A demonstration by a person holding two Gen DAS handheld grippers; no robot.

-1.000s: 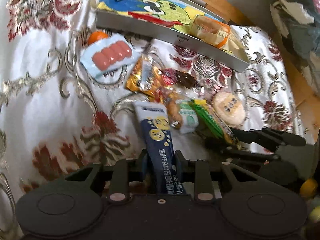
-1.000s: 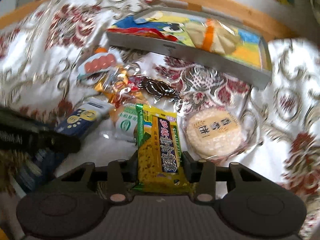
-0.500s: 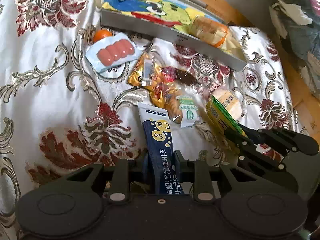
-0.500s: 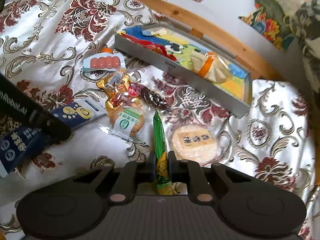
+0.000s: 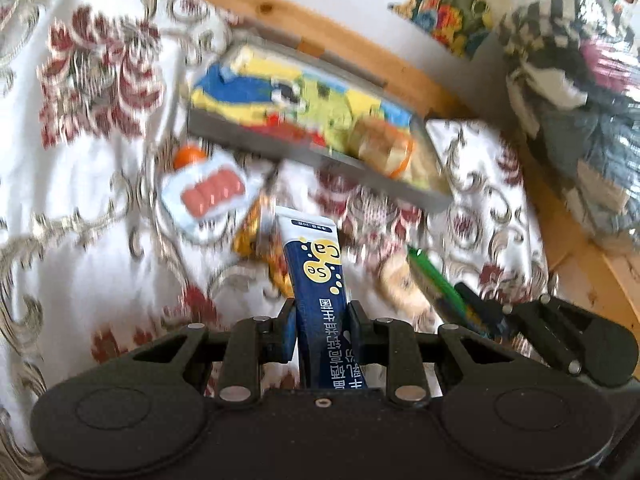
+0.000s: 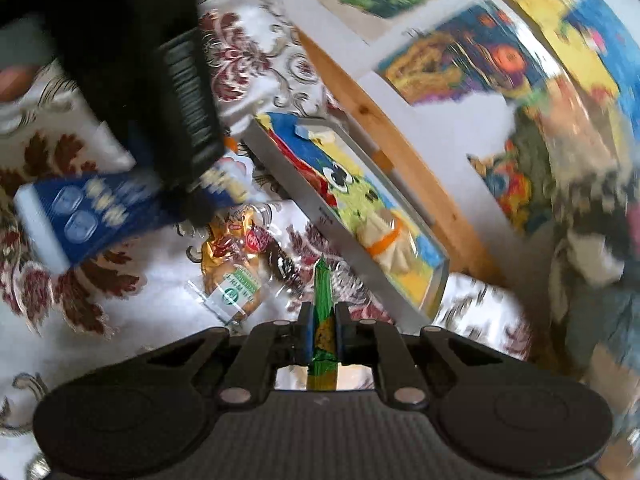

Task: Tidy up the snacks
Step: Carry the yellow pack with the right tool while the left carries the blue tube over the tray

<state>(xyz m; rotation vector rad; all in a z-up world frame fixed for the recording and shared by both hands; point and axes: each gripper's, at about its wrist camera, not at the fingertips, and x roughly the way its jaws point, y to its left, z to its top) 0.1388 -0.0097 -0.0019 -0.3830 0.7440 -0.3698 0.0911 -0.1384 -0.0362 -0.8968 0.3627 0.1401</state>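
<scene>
The left gripper (image 5: 318,322) is clamped on a long dark-blue carton with a white end and yellow "Ca" and "Se" circles (image 5: 320,276); the carton projects forward from between the jaws, raised clear of the cloth. The right gripper (image 6: 322,330) is clamped on a thin green-and-yellow foil snack packet (image 6: 323,300), held edge-on between the jaws with its tip pointing forward.

The surface is a white tablecloth with dark-red floral and gold scroll pattern (image 5: 100,184), bordered by a light wooden table edge (image 5: 320,28). Colourful pictures (image 6: 460,60) hang on the wall beyond.

Ahead of both sets of jaws lies a shallow grey rectangular tray with a cartoon-printed base (image 5: 256,142), containing a clear-wrapped pastry with an orange band (image 5: 380,148). Loose snacks lie between jaws and tray: a white pack showing pink sausages (image 5: 208,194), left of the carton, and a clear-wrapped bun with a green label (image 6: 234,294), left of the right jaws.
</scene>
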